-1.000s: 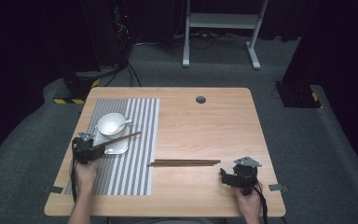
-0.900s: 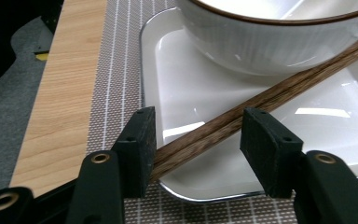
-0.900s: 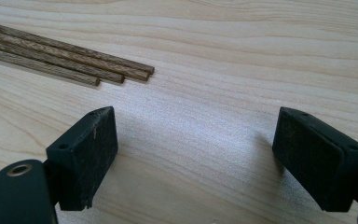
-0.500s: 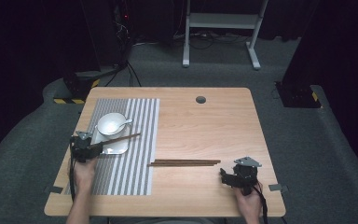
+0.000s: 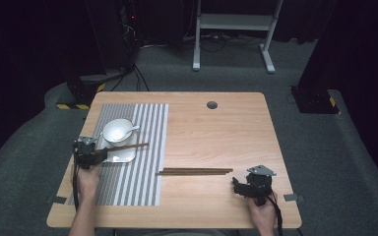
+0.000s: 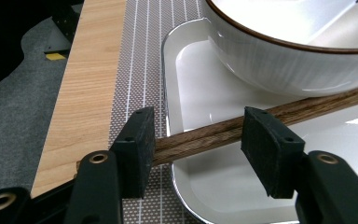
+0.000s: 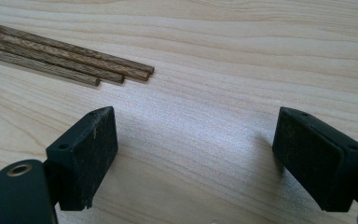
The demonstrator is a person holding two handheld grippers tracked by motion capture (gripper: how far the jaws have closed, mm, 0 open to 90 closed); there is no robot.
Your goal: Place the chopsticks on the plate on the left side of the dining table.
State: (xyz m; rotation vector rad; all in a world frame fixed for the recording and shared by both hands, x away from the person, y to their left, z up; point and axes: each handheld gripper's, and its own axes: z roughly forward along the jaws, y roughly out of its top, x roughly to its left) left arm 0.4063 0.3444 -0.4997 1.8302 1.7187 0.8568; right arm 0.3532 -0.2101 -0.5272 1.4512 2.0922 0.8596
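A pair of dark wooden chopsticks (image 5: 128, 146) (image 6: 317, 105) rests across the white tray (image 5: 123, 157) (image 6: 196, 79), in front of a white bowl (image 5: 115, 132) (image 6: 298, 60) that holds a white spoon (image 5: 130, 129). My left gripper (image 5: 96, 153) (image 6: 198, 135) stands open at the near end of this pair. The sticks run crosswise from jaw to jaw and are not clamped. Three more chopsticks (image 5: 194, 171) (image 7: 60, 53) lie on the bare wood at mid-table. Low over the table just right of their ends, my right gripper (image 5: 236, 186) (image 7: 196, 135) is open wide and holds nothing.
A grey striped placemat (image 5: 138, 177) (image 6: 140, 60) lies under the tray on the table's left half. A round cable hole (image 5: 211, 104) sits near the far edge. Beyond the table are dark floor, cables and a white stand (image 5: 234, 29).
My left gripper has edged slightly toward the far side. The chopsticks, bowl and right gripper stay where they were.
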